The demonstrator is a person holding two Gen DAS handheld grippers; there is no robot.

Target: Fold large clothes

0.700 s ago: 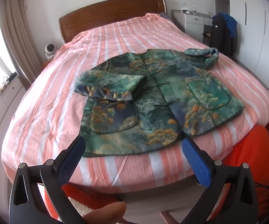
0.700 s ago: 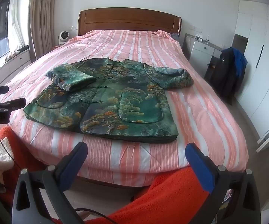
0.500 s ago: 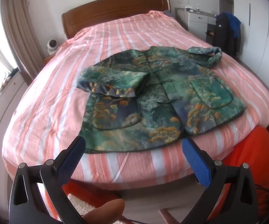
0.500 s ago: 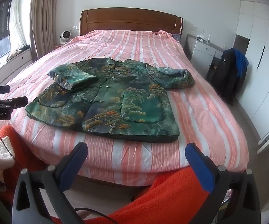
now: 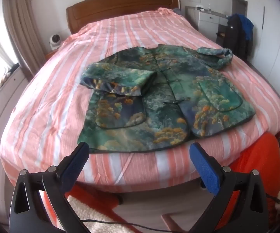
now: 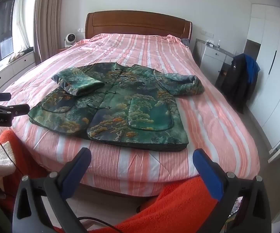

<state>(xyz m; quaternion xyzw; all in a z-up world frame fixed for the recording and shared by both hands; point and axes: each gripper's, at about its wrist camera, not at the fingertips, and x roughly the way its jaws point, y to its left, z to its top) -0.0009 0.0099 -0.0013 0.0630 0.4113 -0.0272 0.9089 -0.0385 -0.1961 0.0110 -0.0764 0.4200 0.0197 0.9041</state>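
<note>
Both the left gripper (image 5: 139, 151) and the right gripper (image 6: 141, 157) hung with fingers wide apart, holding nothing, near the green landscape-patterned padded jacket (image 6: 112, 104); its outstretched sleeve (image 6: 182, 84) probably needed a grip at the cuff.

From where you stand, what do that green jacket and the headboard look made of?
The jacket looks like a satiny brocade, maybe silk or synthetic: soft sheen, woven tree pattern, knotted cloth buttons, padded edges. The headboard looks like varnished reddish-brown wood, glossy with visible panels.

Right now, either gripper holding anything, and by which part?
Nothing held. Left gripper and right gripper are both open, short of the green patterned jacket, which lies untouched on the striped bed.
</note>
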